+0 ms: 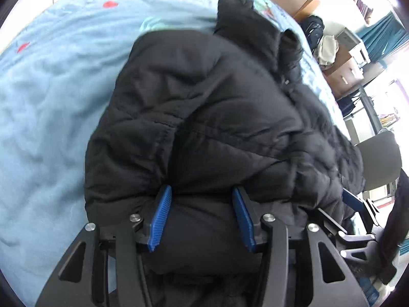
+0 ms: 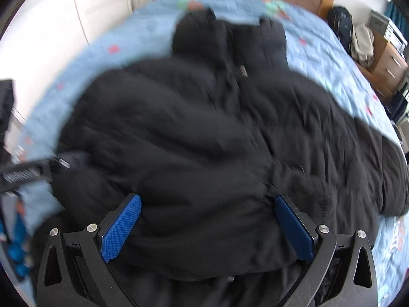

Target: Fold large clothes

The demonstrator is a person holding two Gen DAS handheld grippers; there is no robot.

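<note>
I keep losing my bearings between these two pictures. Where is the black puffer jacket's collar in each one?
Left wrist view: the collar sits at the top, right of centre, at the far end of the jacket.
Right wrist view: the collar is at top centre, blurred.
Shared landmark: the wooden drawer unit, at the right edge of both.

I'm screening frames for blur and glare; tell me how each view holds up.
Left wrist view: black jacket mostly sharp, slight smear toward its edges; window side at right blown out white; fisheye bends the blue bedspread. Right wrist view: heavy motion blur across jacket and bedding, only the right tool pads crisp.
</note>
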